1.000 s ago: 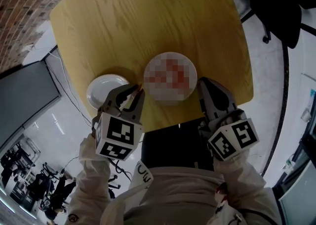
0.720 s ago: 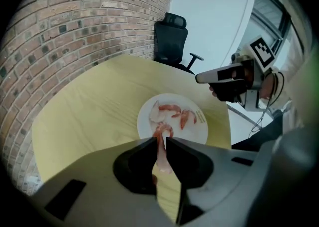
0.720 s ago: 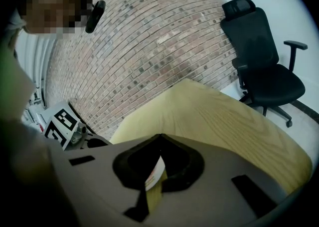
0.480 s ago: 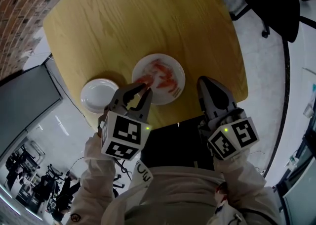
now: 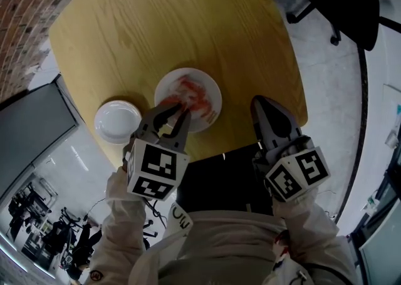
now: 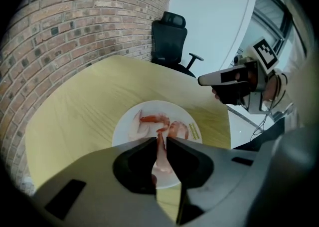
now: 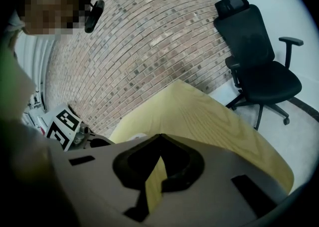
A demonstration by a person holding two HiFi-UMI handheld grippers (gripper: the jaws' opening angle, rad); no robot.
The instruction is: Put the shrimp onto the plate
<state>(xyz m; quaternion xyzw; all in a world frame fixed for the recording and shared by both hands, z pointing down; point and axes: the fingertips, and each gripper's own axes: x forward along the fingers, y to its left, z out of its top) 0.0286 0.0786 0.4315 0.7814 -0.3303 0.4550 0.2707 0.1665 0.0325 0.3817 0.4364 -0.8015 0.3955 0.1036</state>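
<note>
Head view: a person in pale sleeves is standing at the near edge of a rounded wooden desk [image 5: 175, 20], working a gripper in each hand.
Left claw: the left claw [image 5: 177, 112] is pointing steeply down over the near part of the plate. In the left gripper view its jaws are pinching a shrimp between their tips, with only a narrow gap showing.
Held shrimp: the pale pink shrimp [image 6: 160, 153] is hanging lengthwise in the slot between the jaws, right above the plate. I cannot tell whether its lower end is touching the plate.
Plate: the white plate [image 5: 212, 88] is sitting near the front edge of the desk, between the two grippers.
Other shrimp: several reddish shrimp [image 6: 153, 118] are lying on the plate, mostly across its middle and far half.
Small dish: an empty white dish [image 5: 117, 121] is sitting to the left of the plate, near it but not touching, close to the desk's corner.
Right claw: the right claw [image 5: 260, 102] is hovering over the desk's near edge, to the right of the plate and apart from it. In the right gripper view its jaw tips are meeting, with nothing between them.
Surroundings: a brick wall [image 6: 75, 21] is curving behind the desk and a black office chair [image 7: 259, 56] is standing beyond the far side.
</note>
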